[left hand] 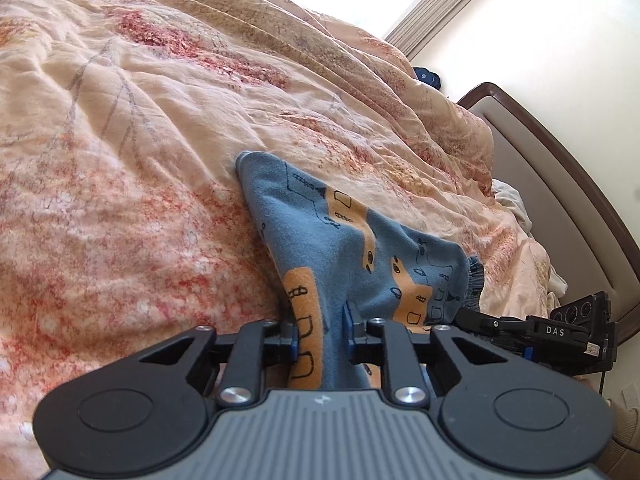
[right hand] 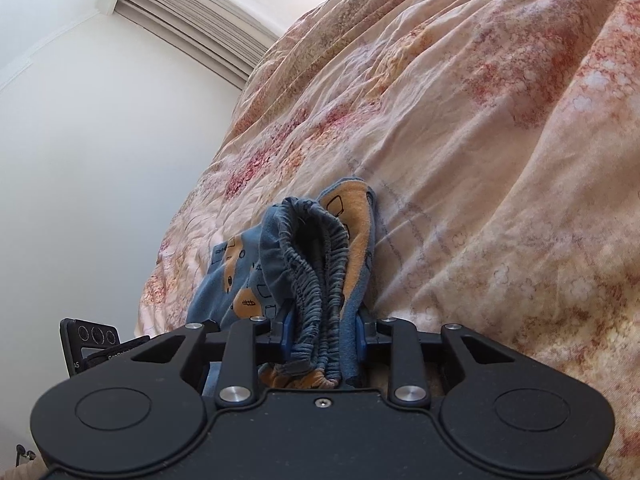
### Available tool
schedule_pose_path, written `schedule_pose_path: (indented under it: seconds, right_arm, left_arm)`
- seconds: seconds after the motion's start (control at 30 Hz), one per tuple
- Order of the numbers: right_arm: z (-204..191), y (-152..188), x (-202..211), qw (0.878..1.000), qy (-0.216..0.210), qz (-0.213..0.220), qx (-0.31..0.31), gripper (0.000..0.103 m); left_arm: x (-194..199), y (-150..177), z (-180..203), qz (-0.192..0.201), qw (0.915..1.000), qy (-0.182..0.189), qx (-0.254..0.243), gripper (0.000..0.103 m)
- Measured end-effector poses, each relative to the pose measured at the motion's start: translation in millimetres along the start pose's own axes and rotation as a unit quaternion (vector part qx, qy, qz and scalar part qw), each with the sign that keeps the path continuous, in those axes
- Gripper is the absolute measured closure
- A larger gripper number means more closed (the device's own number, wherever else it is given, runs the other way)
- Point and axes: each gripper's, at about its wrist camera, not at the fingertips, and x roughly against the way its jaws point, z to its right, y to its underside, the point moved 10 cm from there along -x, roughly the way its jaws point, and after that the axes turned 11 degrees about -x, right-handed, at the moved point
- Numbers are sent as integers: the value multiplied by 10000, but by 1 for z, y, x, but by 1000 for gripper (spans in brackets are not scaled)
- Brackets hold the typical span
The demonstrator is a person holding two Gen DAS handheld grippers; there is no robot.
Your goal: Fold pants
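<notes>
The pants (left hand: 344, 248) are small, blue with orange patches and black line drawings. They hang stretched between both grippers above the bed. My left gripper (left hand: 322, 334) is shut on a fold of the pants fabric. My right gripper (right hand: 322, 338) is shut on the bunched elastic waistband (right hand: 316, 264) of the pants (right hand: 240, 280). The right gripper (left hand: 560, 332) shows at the right edge of the left wrist view, and the left gripper (right hand: 96, 340) at the left edge of the right wrist view.
A rumpled peach quilt (left hand: 160, 140) with red floral print covers the bed below. A padded headboard (left hand: 560, 184) with a brown frame runs along the right. A white wall (right hand: 100, 160) and window blinds (right hand: 192, 12) stand behind. A dark object (left hand: 427, 77) lies by the far bed edge.
</notes>
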Motion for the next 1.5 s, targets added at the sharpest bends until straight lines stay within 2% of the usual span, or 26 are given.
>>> schedule_pose_path:
  seconds: [0.1, 0.33, 0.53, 0.8, 1.13, 1.2, 1.3, 1.5]
  right_arm:
    - [-7, 2, 6, 9999, -56, 99, 94, 77]
    - [-42, 15, 33, 9987, -356, 331, 159, 79]
    - [-66, 36, 58, 9977, -509, 406, 208, 79]
    - [-97, 56, 80, 9967, -628, 380, 336, 79]
    - [-94, 72, 78, 9978, -560, 293, 183, 79]
    - [-93, 68, 72, 9980, -529, 276, 206, 79]
    - [-97, 48, 60, 9980, -493, 283, 280, 79]
    - [-102, -51, 6, 9980, -372, 394, 325, 79]
  left_arm:
    - [6, -3, 9, 105, 9998, -68, -134, 90]
    - [45, -9, 38, 346, 9992, -97, -192, 91]
    - [76, 1, 53, 356, 9992, -156, -117, 91]
    - [115, 5, 70, 492, 9983, -175, -270, 90]
    - [114, 11, 64, 363, 9988, -195, -249, 90]
    - [106, 4, 60, 342, 9988, -199, -294, 90]
    - [86, -29, 51, 363, 9983, -218, -404, 90]
    - [18, -123, 13, 384, 9974, -328, -507, 90]
